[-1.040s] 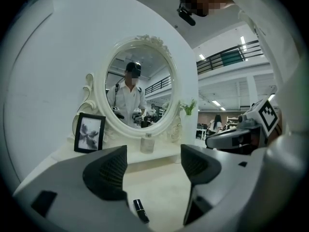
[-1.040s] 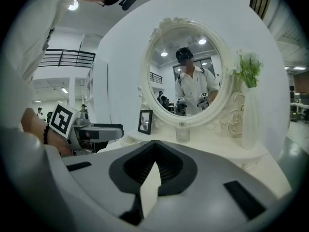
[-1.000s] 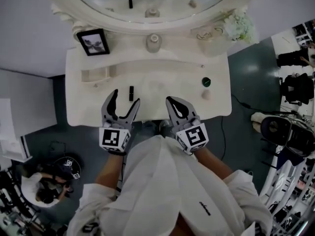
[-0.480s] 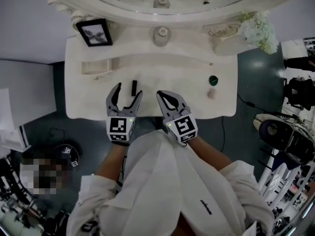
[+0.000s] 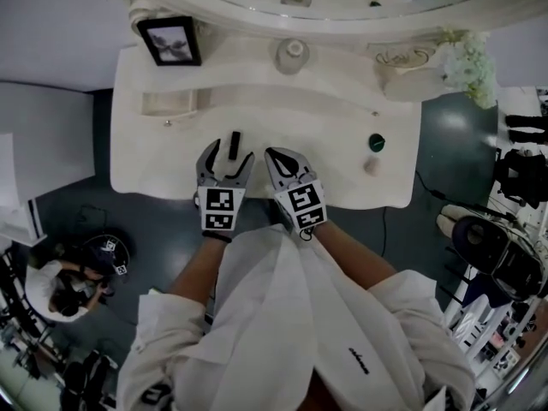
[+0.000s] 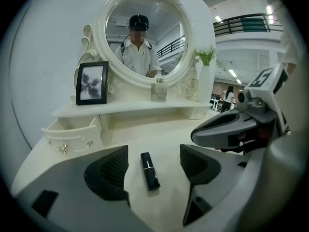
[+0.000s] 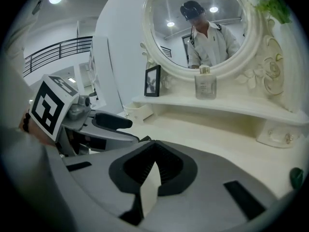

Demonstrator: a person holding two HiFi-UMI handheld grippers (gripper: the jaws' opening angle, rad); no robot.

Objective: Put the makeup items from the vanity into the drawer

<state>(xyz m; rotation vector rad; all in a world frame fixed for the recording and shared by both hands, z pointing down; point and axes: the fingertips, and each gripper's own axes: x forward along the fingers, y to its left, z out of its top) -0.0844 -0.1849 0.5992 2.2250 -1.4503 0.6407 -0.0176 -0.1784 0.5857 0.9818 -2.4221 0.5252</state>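
On the vanity (image 5: 342, 161), you're framing the lipstick (image 6: 150, 170).
Your left gripper (image 5: 228, 154) is gaping around it, not touching; right gripper (image 5: 276, 156) is sitting closed, empty.

One lipstick (image 6: 149, 170), one drawer (image 6: 72, 134), one frame (image 6: 91, 82)

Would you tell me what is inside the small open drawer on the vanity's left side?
In the head view the drawer shows only its pale bare bottom, with no item visible in it. In the left gripper view its front panel covers the interior.
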